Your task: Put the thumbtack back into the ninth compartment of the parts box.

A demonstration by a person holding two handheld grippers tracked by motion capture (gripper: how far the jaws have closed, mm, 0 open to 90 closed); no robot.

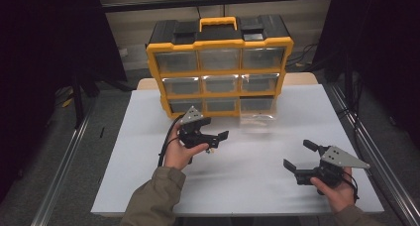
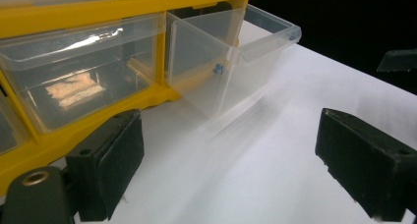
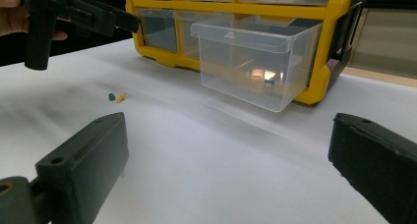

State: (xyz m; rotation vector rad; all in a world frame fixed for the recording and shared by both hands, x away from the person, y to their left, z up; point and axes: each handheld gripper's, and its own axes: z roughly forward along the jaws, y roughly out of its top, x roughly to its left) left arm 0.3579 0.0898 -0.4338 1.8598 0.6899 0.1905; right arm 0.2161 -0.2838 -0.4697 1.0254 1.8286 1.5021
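Note:
A yellow and black organizer with clear drawers stands at the back of the white table. Its bottom right drawer is pulled out; in the left gripper view that drawer has a small blue piece inside. My left gripper hovers left of the drawer, its jaws wide apart with nothing between them. My right gripper is low over the table at the front right, open and empty. Small green and yellow pieces lie on the table under the left gripper.
The other drawers are pushed in; one in the bottom row shows a pale reflection. Bare white table lies between the grippers and the organizer. Metal rails run along both sides of the table.

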